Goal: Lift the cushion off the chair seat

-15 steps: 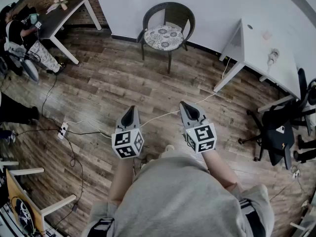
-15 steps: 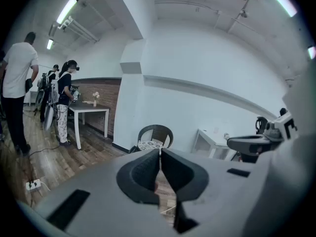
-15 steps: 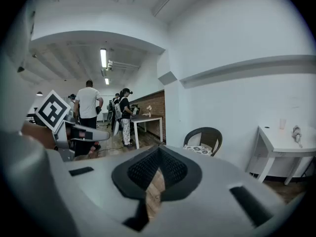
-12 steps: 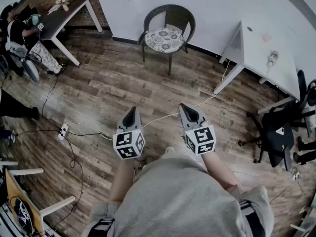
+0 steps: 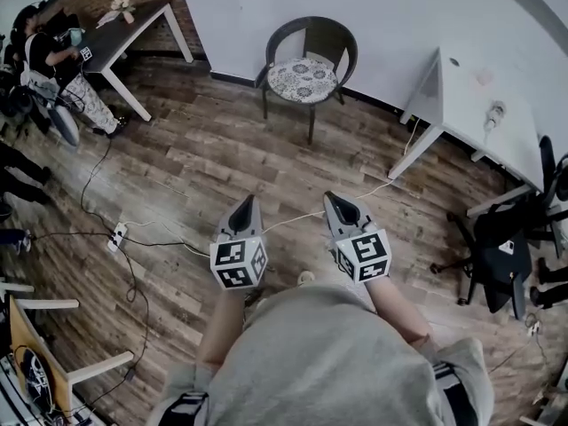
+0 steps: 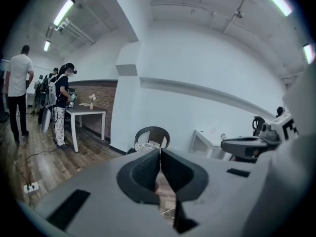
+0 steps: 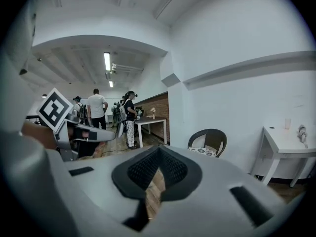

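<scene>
A round patterned cushion (image 5: 303, 79) lies on the seat of a dark wicker chair (image 5: 329, 39) against the white wall, far ahead of me. The cushion (image 6: 145, 146) and chair (image 6: 153, 132) show small above the left jaws, and the cushion (image 7: 204, 152) on the chair (image 7: 213, 135) sits right of the right jaws. My left gripper (image 5: 244, 209) and right gripper (image 5: 338, 206) are held side by side over the wood floor, well short of the chair. Both are shut with nothing between the jaws.
A white table (image 5: 484, 105) stands right of the chair, a dark table (image 5: 115, 35) with a seated person (image 5: 53, 74) at far left. A black office chair (image 5: 501, 247) is at right. Cables and a power strip (image 5: 116, 235) lie on the floor.
The chair and room have slid slightly down and right in the head view, so I have come a little closer. Both grippers stay shut and side by side.
</scene>
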